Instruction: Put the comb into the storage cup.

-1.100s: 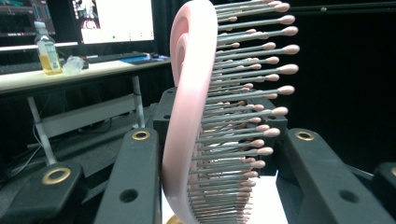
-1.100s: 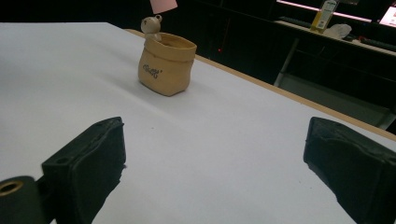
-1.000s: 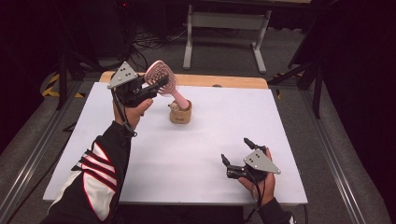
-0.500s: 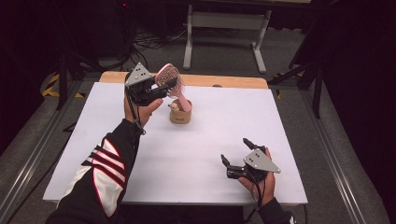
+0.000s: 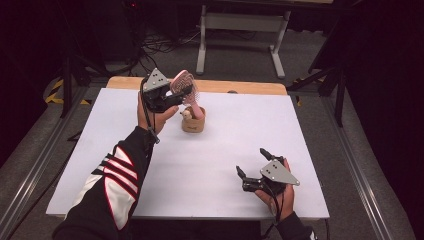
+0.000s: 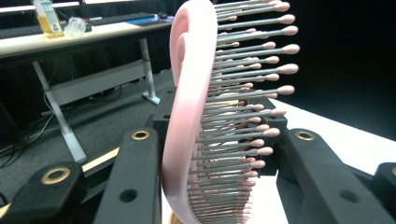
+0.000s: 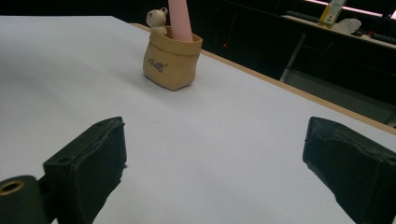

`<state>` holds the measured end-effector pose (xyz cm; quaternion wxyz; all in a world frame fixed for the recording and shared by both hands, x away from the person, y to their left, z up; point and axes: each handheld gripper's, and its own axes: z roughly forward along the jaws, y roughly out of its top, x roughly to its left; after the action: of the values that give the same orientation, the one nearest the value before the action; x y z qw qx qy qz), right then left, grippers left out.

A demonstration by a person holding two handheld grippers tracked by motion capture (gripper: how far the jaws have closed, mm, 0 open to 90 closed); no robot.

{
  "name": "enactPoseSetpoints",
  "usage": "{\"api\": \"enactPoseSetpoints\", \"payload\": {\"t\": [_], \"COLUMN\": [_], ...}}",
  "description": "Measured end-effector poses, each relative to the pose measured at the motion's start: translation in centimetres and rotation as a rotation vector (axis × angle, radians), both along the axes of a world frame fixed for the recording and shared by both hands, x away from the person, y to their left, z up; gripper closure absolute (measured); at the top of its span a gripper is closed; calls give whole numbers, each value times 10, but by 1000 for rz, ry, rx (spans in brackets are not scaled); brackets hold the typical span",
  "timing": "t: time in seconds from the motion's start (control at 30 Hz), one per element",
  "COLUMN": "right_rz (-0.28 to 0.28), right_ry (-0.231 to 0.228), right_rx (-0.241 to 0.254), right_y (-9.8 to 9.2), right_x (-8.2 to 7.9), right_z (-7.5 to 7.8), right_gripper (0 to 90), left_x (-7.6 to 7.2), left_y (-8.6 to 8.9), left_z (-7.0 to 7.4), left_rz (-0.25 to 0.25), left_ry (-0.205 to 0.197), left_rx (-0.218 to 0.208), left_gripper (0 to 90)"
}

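- since a second ago the left gripper has carried the pink plastic hairbrush with pink-tipped metal bristles rightward along the far side of the worktop, and the brush handle now reaches down into the small tan sack-shaped holder; the right gripper has kept its place.
- the left gripper is clenched on the head of the hairbrush: in the left gripper view the two black jaws press it from either side, one on the smooth pink back, the other against the bristles.
- the brush stands tilted, head up and leaning toward the left gripper, handle pointing down into the holder.
- the holder sits on the white worktop toward its far middle, with dark lettering on its front and a small cream bear figure at its rim, just beside the pink handle.
- whether the handle's tip touches the bottom of the holder cannot be told.
- the right gripper rests at the near right corner of the worktop, well apart from the holder, its jaws released and spread wide with bare white surface between them.
- a sleeve in black with red and white stripes covers the left forearm.
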<state>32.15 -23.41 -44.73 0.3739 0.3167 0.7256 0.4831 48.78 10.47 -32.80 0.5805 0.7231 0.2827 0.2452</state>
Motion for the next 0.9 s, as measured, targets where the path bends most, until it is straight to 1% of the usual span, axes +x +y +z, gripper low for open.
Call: {"api": "enactPoseSetpoints", "payload": {"t": [0.03,0.07,0.17,0.27,0.33,0.37,0.4,0.47,0.5,0.57,0.6,0.73,0.8,0.83,0.9], "right_rz": [0,1,-1,3,4,4,4,8,8,12,12,17,18,21,23], "right_ry": [0,1,3,9,10,12,12,16,16,19,19,25,26,26,31], "right_rx": [-2,-2,-8,-14,-15,-19,-19,-26,-29,-33,-33,-39,-43,-48,-55], "right_y": [0,0,0,1,1,2,2,3,3,4,4,4,5,5,6], "right_x": [0,0,1,1,1,2,2,2,2,2,2,2,2,2,2], "right_z": [0,0,-1,-1,-2,-2,-2,-2,-3,-3,-3,-4,-4,-4,-5], "right_gripper": [66,66,66,66,66,66,66,66,66,66,66,66,66,67,72], "left_x": [1,2,4,7,8,11,11,13,13,15,16,22,25,26,30], "left_y": [-2,-2,-2,0,2,6,6,7,8,7,7,3,1,1,0], "left_z": [-2,-3,-3,-4,-4,-4,-4,-4,-4,-5,-6,-11,-14,-15,-18], "left_rz": [-2,-2,-1,6,14,14,14,33,32,23,26,48,43,43,40], "left_ry": [6,5,9,13,21,32,32,37,41,58,61,69,83,83,93], "left_rx": [2,-6,-14,-21,-26,-36,-36,-18,-15,5,12,17,23,25,19], "left_gripper": [630,628,627,627,625,627,627,627,627,627,627,625,625,625,626]}}
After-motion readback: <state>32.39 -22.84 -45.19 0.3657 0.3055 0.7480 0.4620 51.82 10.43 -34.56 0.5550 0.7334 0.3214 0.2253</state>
